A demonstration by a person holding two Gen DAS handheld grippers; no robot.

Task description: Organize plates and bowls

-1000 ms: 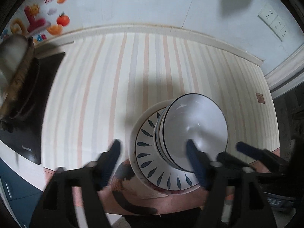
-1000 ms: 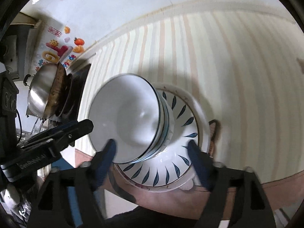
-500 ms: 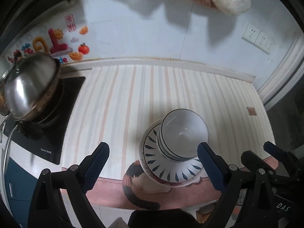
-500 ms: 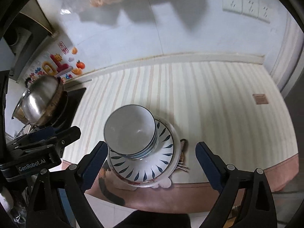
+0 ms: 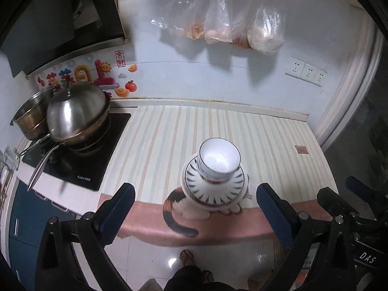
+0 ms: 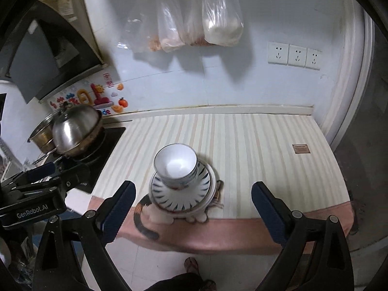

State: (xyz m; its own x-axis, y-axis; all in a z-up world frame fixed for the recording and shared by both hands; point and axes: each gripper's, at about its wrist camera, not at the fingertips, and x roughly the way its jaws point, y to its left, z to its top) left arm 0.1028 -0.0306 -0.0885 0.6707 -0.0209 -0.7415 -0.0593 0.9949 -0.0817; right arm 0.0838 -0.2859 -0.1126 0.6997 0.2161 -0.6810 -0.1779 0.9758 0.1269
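Note:
A stack of white bowls with blue rims (image 5: 219, 158) (image 6: 175, 166) stands on stacked white plates with blue leaf marks (image 5: 215, 186) (image 6: 181, 194), near the front edge of the striped counter mat (image 5: 169, 131) (image 6: 254, 145). My left gripper (image 5: 196, 213) is open and empty, held back and above the counter's front edge. My right gripper (image 6: 194, 208) is open and empty too, equally far back. The right gripper's body shows at the right of the left wrist view (image 5: 351, 208); the left gripper's body shows at the left of the right wrist view (image 6: 36, 194).
A cat picture (image 5: 179, 208) lies under the plates on the mat. A steel wok with lid (image 5: 77, 116) and a pot (image 5: 29, 118) sit on a black hob (image 5: 80, 160) at left. Plastic bags (image 5: 218, 24) hang on the wall, sockets (image 6: 293, 54) at right.
Both grippers have pulled up and back from the stack, which now looks small and far. The jaws went from close around the bowls to wide open. The stack has not moved.

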